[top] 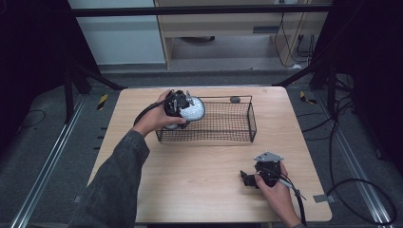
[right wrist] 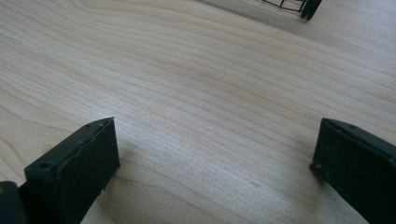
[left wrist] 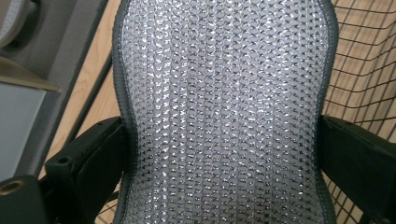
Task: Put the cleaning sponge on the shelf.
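A silvery mesh pad with a dark stitched edge (top: 194, 110) is held over the left end of the black wire basket (top: 237, 137). My left gripper (top: 183, 107) is shut on it; in the left gripper view the mesh pad (left wrist: 224, 112) is pinched between both black jaws, with basket wires (left wrist: 359, 70) behind it at the right. My right gripper (top: 248, 179) rests low near the table's front right, open. In the right gripper view my right gripper (right wrist: 215, 158) has its jaws wide apart over bare wood, nothing between them.
A small dark grey object (top: 235, 99) lies on the table just behind the basket's far rim. The wooden table (top: 199, 171) has free room in front of the basket. A basket corner (right wrist: 299, 7) shows at the top of the right gripper view. Cables (top: 361, 190) trail on the floor at the right.
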A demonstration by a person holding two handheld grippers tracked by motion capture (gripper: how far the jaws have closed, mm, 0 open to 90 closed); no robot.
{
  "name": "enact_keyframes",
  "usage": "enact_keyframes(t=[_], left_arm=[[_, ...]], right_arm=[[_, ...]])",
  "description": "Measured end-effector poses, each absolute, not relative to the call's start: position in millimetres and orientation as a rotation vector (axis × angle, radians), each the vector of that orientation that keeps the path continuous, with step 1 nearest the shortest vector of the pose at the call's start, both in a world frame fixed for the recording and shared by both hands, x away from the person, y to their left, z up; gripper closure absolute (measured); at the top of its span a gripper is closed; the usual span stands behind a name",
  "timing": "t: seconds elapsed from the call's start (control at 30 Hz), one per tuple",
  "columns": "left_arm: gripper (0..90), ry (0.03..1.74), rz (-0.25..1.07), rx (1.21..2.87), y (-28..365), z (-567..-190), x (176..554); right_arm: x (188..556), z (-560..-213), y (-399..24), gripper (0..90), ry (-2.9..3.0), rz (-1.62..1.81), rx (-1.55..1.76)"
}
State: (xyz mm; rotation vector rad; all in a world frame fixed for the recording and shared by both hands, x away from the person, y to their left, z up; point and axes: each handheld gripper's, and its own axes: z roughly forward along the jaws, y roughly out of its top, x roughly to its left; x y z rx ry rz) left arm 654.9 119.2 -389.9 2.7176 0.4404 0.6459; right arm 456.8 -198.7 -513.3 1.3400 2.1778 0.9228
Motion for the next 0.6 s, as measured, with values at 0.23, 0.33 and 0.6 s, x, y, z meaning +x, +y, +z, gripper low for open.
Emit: enact_keyframes(t=[0.23, 0.33, 0.6], left_arm=[[3.0, 0.424, 0.66, 2.71, 115.8, -386.5, 653.2], [3.1, 0.395, 0.664, 2.702, 113.2, -384.7, 652.7], [3.2, 0.407, 0.653, 2.693, 112.6, -382.3, 652.6]], right_arm=[[456.8, -513.3, -198.7, 0.6, 2.178, 0.923, 1.34], [456.9, -513.3, -198.7, 0.6, 2.178, 0.923, 1.34], [456.8, -513.2, -198.7, 0.6, 2.178, 0.921, 1.341]])
